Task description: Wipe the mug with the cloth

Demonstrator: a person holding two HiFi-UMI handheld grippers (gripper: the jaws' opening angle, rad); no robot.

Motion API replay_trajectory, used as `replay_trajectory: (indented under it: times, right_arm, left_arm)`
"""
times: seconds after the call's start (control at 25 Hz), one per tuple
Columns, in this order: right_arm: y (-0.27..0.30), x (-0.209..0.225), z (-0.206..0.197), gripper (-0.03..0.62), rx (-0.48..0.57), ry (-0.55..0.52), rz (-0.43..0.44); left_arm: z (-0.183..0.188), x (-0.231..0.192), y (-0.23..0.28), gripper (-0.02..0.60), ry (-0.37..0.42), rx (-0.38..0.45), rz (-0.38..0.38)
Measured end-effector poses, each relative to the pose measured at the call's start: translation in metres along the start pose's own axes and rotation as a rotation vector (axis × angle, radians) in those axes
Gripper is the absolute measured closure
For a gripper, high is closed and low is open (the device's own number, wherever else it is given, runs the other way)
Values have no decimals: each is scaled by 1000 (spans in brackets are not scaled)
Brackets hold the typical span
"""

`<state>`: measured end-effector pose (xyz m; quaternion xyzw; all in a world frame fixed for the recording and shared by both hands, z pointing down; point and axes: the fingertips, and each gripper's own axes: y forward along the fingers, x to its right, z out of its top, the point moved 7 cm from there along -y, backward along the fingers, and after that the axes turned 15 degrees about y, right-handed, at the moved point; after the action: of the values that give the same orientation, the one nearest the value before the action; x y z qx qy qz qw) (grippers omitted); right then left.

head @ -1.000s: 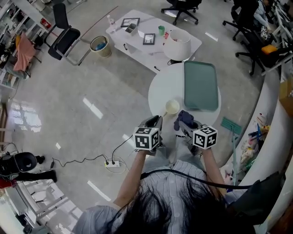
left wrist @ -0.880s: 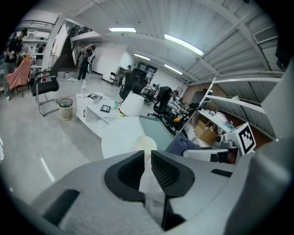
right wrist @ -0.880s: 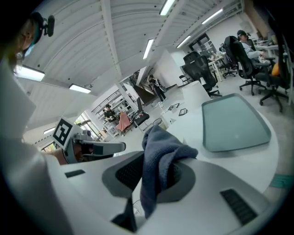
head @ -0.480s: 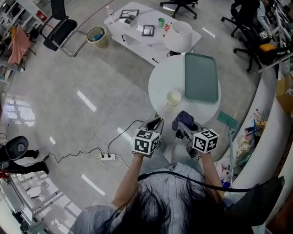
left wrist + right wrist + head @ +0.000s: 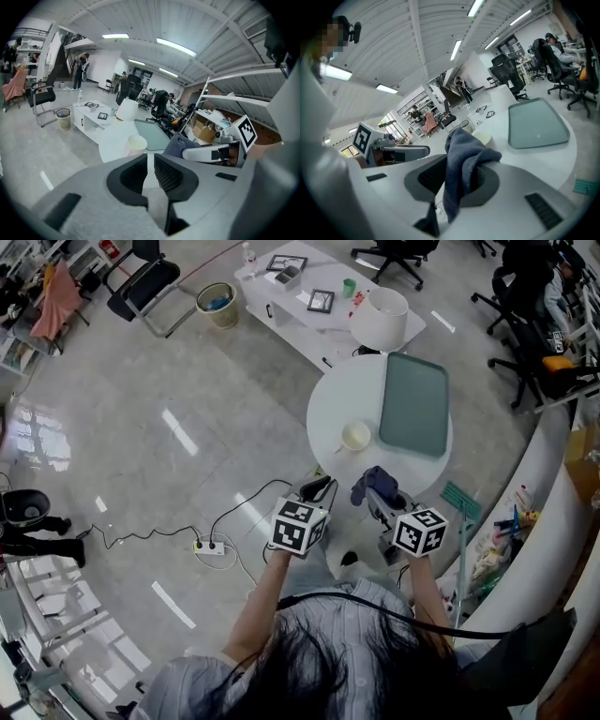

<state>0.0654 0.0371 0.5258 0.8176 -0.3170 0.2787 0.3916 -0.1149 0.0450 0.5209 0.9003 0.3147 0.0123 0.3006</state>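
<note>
A cream mug [image 5: 355,436] stands on the round white table [image 5: 333,409], near its front-left edge. My right gripper [image 5: 378,493] hovers just short of the table's front edge, shut on a dark blue cloth [image 5: 372,483] that drapes over its jaws. That cloth [image 5: 464,161] fills the middle of the right gripper view and partly hides the mug [image 5: 483,138]. My left gripper [image 5: 314,493] is held over the floor, left of the right one, with its jaws together and nothing between them. In the left gripper view the mug [image 5: 136,143] lies ahead, and the cloth [image 5: 179,145] to the right.
A green tray [image 5: 414,405] lies on the table's right half. Beyond it stand a large white lampshade [image 5: 380,319], a low white table [image 5: 281,313] with picture frames, and a waste bin [image 5: 217,305]. A power strip [image 5: 209,547] and cable lie on the floor. A curved white counter [image 5: 548,493] runs along the right.
The table and mug now sit a little farther ahead of both grippers than a second ago. The cloth stays in the right gripper; the left stays empty.
</note>
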Motion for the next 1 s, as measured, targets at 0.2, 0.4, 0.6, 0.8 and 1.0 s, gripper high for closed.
replay_trajectory:
  times: [0.2,0.4,0.6,0.8,1.0]
  right_arm:
    - [-20,5,-8,514,-17,-10,19]
    - [-46,13,-14,514,-21,3,44]
    - [-71,16,-24,514,-5,-15,69]
    - [-98,16,-39,515,7,-38,86]
    - [-120,14,-55,514,4,-58,99]
  left_arm:
    - [8,19,-13,526,-16,28,57]
    - [13,51,-21,526,6,33,94]
    - [6,83,-27,526,5,36,116]
    - [-4,114,-37,526,1,48,135]
    - [-15,139,-49,526,-9,66,157]
